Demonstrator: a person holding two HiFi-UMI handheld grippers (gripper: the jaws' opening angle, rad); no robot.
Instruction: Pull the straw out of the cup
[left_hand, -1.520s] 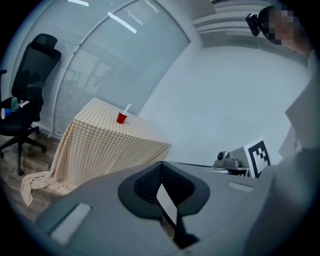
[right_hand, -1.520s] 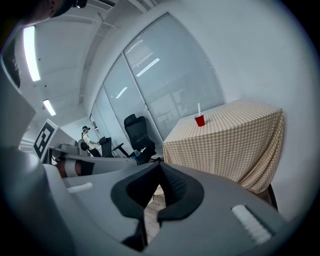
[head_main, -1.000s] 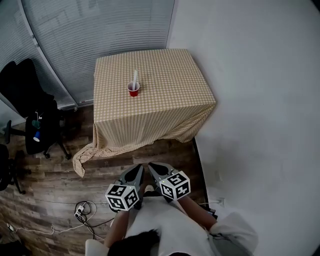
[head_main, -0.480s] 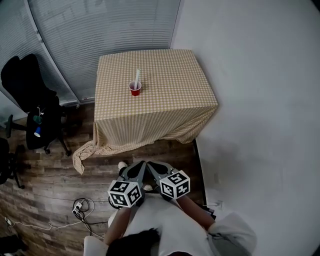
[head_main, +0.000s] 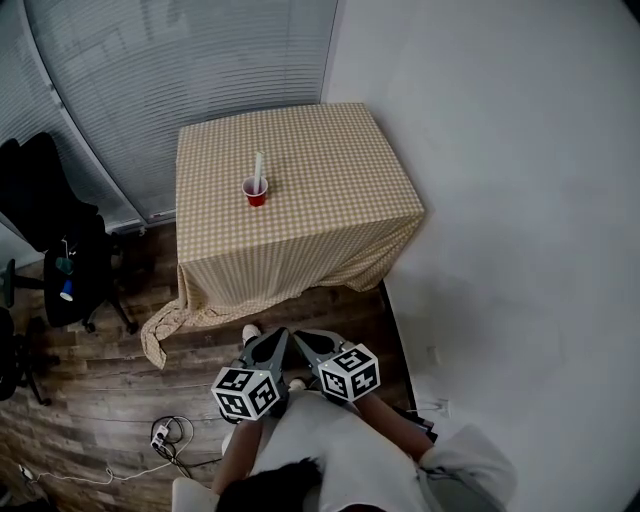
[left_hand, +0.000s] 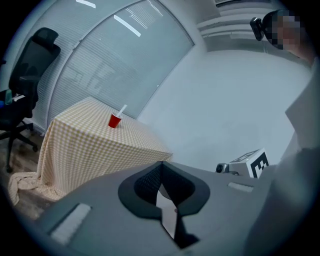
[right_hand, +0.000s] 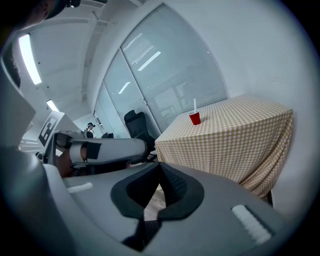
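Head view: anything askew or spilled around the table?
Nothing spilled: the red cup stands upright with the straw in it. The tablecloth hangs unevenly, and its front-left corner pools on the wooden floor.

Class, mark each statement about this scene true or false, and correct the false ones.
1. A red cup with a straw in it stands on the checked table. True.
2. The left gripper and the right gripper are both shut and empty. True.
3. The left gripper touches the cup. False: both grippers are held far from the table.
4. In the head view, the black chair stands right of the table. False: it stands to the left.
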